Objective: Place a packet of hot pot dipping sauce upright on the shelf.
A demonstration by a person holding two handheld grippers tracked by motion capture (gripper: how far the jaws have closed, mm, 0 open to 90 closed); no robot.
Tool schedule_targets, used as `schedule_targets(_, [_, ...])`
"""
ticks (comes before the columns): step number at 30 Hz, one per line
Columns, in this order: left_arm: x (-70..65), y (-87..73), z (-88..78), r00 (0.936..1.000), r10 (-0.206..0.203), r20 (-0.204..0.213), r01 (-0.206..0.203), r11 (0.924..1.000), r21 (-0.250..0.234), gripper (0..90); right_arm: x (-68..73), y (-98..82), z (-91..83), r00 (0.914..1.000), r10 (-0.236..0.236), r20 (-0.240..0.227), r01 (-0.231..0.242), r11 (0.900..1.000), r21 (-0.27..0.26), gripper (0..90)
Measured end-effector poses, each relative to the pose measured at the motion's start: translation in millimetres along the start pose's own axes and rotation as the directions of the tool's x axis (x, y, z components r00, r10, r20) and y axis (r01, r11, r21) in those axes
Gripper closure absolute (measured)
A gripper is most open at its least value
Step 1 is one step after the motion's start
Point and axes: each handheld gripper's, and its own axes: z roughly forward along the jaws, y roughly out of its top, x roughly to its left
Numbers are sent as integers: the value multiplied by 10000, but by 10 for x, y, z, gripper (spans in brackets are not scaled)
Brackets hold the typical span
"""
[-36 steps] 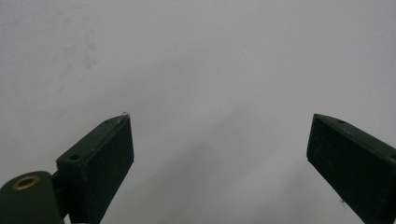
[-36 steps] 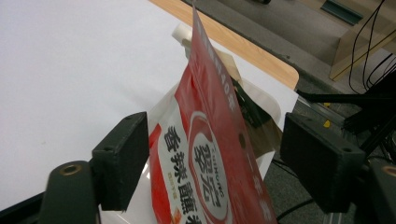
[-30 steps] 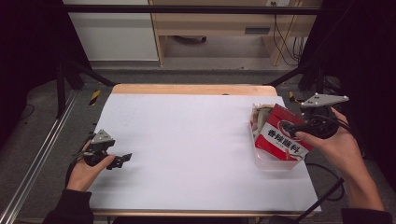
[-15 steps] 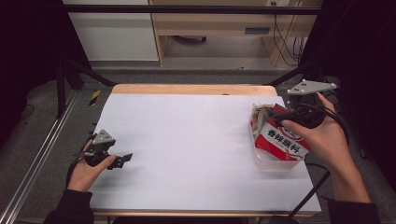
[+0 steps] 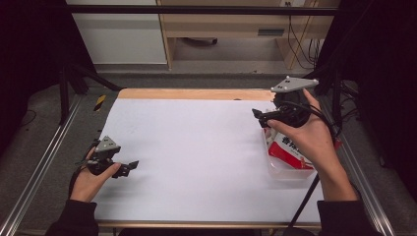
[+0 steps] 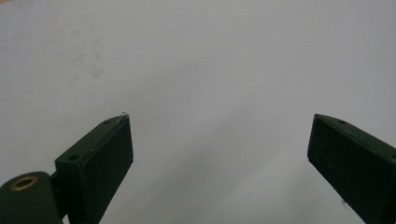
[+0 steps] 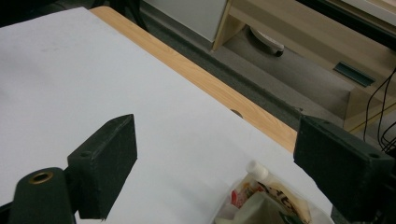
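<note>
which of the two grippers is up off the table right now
The right gripper, raised above the red-and-white pouch in its clear tray; the left gripper sits low on the white tabletop.

Glossy pouch [image 5: 290,150], clear plastic tray [image 5: 282,172]

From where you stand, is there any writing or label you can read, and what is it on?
Red and white pouch in the clear container on the table's right: large white characters on its red band, too blurred to read.
Same pouch, right gripper view: dark print near its white cap, too small to read.
No other writing.
</note>
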Motion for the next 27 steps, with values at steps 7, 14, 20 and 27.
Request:
schedule_targets(7, [5, 3, -9, 10000, -5, -20, 5, 10000, -78, 65, 77, 98, 88, 10000, 64, -65, -64, 10000, -33, 131])
schedule_targets(14, [4, 5, -13, 10000, -20, -50, 20, 9999, -113, 58, 125, 165, 154, 9989, 457, -53, -458, 9988, -180, 116])
schedule_targets(20, [10, 3, -20, 10000, -42, -79, 41, 9999, -138, 51, 201, 202, 231, 9982, 592, -131, -596, 9977, -314, 107])
schedule_targets(27, [3, 0, -10, 10000, -26, -94, 24, 9999, -116, 49, 334, 201, 374, 9961, 822, -331, -834, 9958, -371, 92])
